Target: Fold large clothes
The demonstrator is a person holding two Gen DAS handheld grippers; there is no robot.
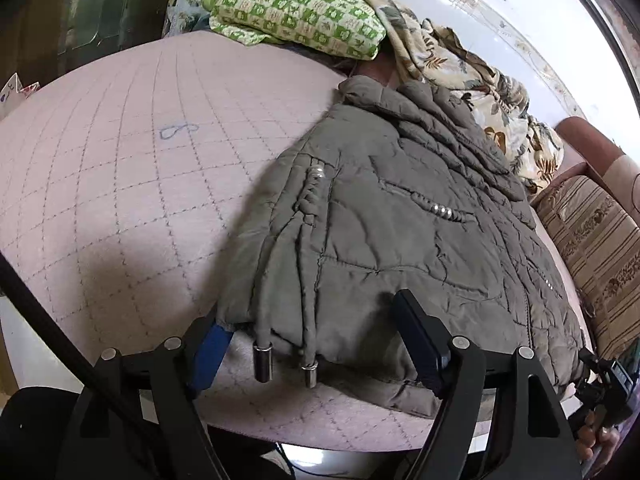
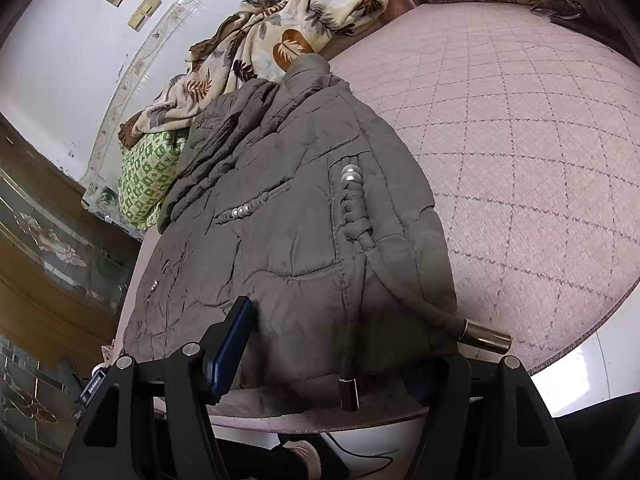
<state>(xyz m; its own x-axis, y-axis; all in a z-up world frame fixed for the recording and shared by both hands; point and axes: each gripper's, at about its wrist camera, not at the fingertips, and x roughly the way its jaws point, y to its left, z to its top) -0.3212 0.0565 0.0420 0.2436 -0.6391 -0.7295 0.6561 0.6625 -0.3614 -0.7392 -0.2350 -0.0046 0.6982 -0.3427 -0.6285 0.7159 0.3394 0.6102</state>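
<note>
A grey-brown quilted jacket (image 1: 400, 220) (image 2: 288, 208) lies flat on the pink quilted bed cover (image 1: 120, 168) (image 2: 540, 140), collar far, hem toward me. Two drawcords with metal tips (image 1: 262, 360) (image 2: 486, 337) hang over the hem. My left gripper (image 1: 314, 344) straddles the hem's left corner: its left pad (image 1: 212, 350) is beside the corner and its right finger rests on the fabric. It stands open. My right gripper (image 2: 326, 360) spans the hem too, open. Its left pad (image 2: 232, 344) lies on top and its right finger is mostly hidden by the hem.
A green checked quilt (image 1: 296, 12) (image 2: 148, 176) and a floral blanket (image 1: 460, 80) (image 2: 280, 28) are piled at the bed's far side. A striped cushion (image 1: 592, 248) lies right of the jacket. A wooden cabinet (image 2: 48, 248) stands left. The bed's near edge is just under both grippers.
</note>
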